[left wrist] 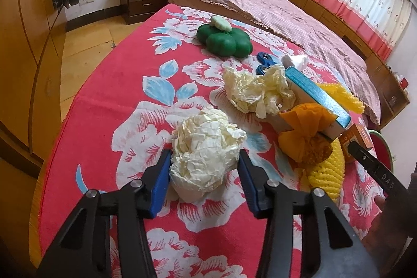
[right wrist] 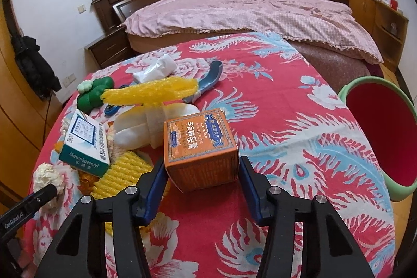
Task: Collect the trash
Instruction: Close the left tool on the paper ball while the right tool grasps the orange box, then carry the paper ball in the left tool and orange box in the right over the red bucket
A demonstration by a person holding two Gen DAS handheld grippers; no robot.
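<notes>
A crumpled cream paper ball [left wrist: 206, 147] lies on the red flowered tablecloth [left wrist: 104, 108]. My left gripper [left wrist: 204, 155] is shut on it, a blue pad pressed into each side. The same ball [right wrist: 48, 177] shows at the left edge of the right wrist view. An orange carton [right wrist: 202, 147] with printed text sits between the pads of my right gripper [right wrist: 202, 163], which is shut on its two side faces. A second crumpled paper ball [left wrist: 258, 93] lies farther back. A red bin with a green rim [right wrist: 383, 134] stands past the table's right edge.
On the table lie a teal-and-white medicine box [right wrist: 83, 145], yellow foam netting [right wrist: 148, 91], an orange wrapper [left wrist: 302, 132], a green flower-shaped toy [left wrist: 224, 41], a white tissue pack [right wrist: 156, 69] and a blue-handled tool [right wrist: 211, 80]. A bed [right wrist: 247, 9] stands behind.
</notes>
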